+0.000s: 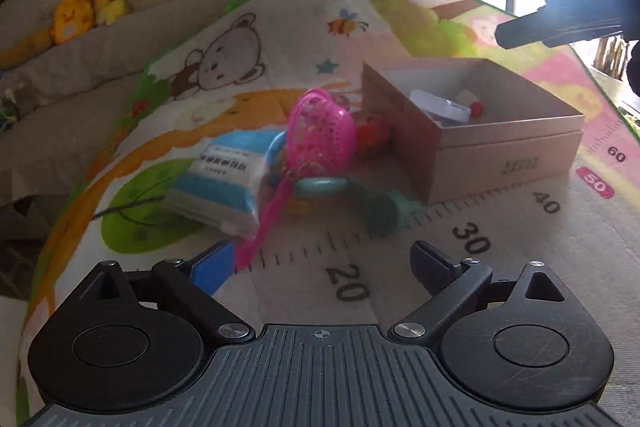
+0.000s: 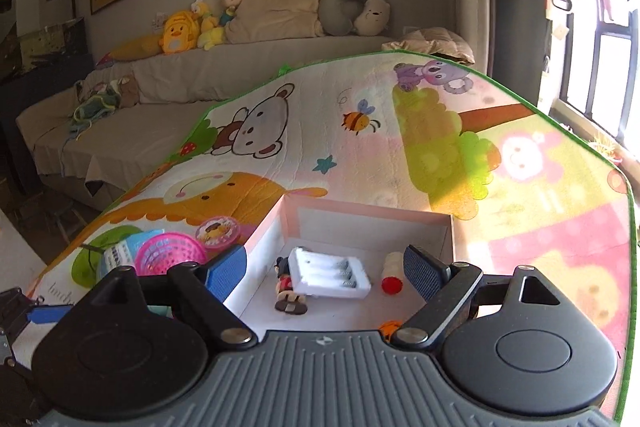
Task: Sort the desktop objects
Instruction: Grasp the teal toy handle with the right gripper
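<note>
Both grippers, left [image 1: 322, 259] & right [image 2: 324, 269], are sitting w/ jaws apart, nothing held. Right is hovering over the open cardboard box [image 2: 451, 235]; unsorted pile incl. pink plastic mesh scoop [image 1: 320, 133] & blue-white tissue pack [image 1: 224, 183] is lying just beside the box. Risk: left is nearing the tangled pile, so it could be snagging the scoop handle & dragging neighbours.

**Hidden, cropped, blurred**

Behind the pink sieve [image 1: 320, 131]: an orange-red toy [image 1: 372, 135], mostly covered, kind unclear. Under the sieve handle: a teal ring [image 1: 320, 185] and a green toy [image 1: 384, 211], both smeared by blur. Print on the tissue pack [image 1: 228, 183] too small to read. Box [image 1: 480, 151] contents half masked by its near wall.

In the right wrist view: a figurine [image 2: 288, 291] partly under the white battery holder [image 2: 330, 277]; an orange item [image 2: 390, 329] cut off by the gripper body; the tissue pack [image 2: 116, 255] mostly behind the sieve [image 2: 170, 253]; the box's [image 2: 368, 215] near wall out of sight.
</note>
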{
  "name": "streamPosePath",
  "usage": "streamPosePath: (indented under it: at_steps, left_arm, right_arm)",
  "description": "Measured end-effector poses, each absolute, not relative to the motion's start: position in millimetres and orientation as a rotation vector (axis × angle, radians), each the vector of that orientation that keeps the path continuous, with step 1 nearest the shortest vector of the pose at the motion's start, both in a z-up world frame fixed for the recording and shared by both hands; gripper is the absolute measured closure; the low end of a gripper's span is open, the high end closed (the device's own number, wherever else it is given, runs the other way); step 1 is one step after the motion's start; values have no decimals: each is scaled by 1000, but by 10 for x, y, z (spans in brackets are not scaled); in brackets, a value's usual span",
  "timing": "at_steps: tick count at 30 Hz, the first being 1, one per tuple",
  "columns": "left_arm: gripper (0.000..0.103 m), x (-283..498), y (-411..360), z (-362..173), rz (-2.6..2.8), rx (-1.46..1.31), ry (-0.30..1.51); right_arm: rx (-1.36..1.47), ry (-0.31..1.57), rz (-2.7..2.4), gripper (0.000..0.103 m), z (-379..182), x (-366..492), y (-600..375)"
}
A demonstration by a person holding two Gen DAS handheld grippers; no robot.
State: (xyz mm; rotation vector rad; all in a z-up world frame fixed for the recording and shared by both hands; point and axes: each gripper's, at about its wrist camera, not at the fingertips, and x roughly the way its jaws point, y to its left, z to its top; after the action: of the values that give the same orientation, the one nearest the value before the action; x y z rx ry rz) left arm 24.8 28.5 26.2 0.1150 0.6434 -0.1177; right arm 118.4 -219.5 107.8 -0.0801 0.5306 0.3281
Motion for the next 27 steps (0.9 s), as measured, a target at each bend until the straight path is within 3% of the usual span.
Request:
streamPosePath:
  at_steps: [4, 7, 11, 15, 23, 27]
  left_arm:
    - [4, 167, 542, 211, 24, 101, 638]
    - [4, 143, 687, 235, 58, 67, 633]
    - [4, 112, 806, 185, 67, 42, 647]
    - [3, 109, 755, 151, 62, 36, 635]
    - [3, 97, 783, 139, 52, 13, 631]
    - [3, 100, 776, 134, 56, 18, 634]
  right_arm:
    - [-293, 496, 448, 19, 884, 794, -1595]
    - [-441, 482, 523, 46, 685, 618, -1133]
    - [-500, 544, 547, 64, 470, 712, -717]
    - [-553, 556, 486, 69, 273, 878, -537]
    - [-472, 684, 511, 89, 205, 892, -693]
    - [-419, 737, 557, 90, 253, 648, -974]
